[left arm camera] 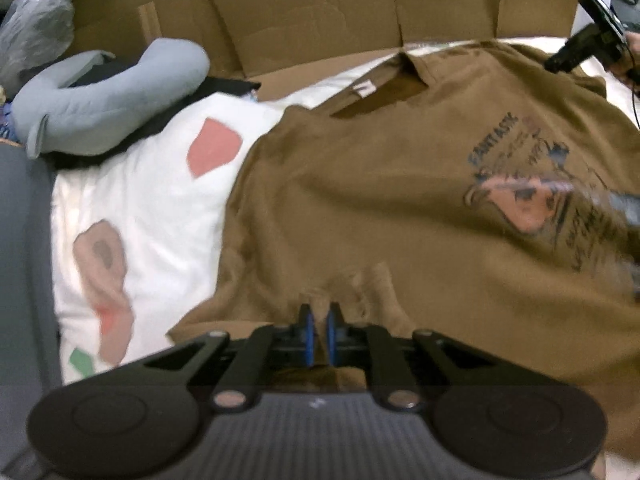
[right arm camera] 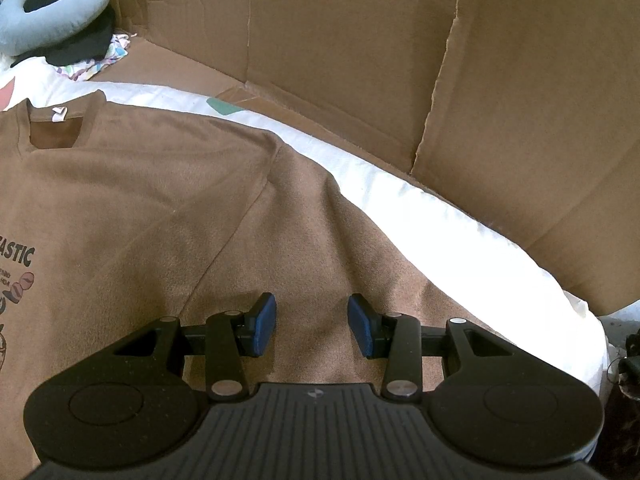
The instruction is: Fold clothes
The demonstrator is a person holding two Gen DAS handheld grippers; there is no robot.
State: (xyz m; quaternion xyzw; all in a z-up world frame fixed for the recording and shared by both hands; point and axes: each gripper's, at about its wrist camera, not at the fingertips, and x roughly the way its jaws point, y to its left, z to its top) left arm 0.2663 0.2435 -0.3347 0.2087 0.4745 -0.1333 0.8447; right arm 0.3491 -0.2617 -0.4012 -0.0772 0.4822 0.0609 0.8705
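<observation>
A brown T-shirt (left arm camera: 400, 200) with a printed graphic lies front up on a white patterned sheet (left arm camera: 152, 200). My left gripper (left arm camera: 320, 320) is shut on a pinched fold of the brown T-shirt near its left side. In the right wrist view the same T-shirt (right arm camera: 160, 220) spreads out, its collar (right arm camera: 56, 128) at the far left. My right gripper (right arm camera: 312, 320) is open and empty, hovering over the shirt's right sleeve. The right gripper also shows at the far right of the left wrist view (left arm camera: 588, 40).
A cardboard wall (left arm camera: 320, 8) stands behind the sheet and curves round the right side (right arm camera: 440, 80). A blue neck pillow (left arm camera: 112, 92) and dark clothes lie at the back left. A grey edge (left arm camera: 24, 260) runs along the left.
</observation>
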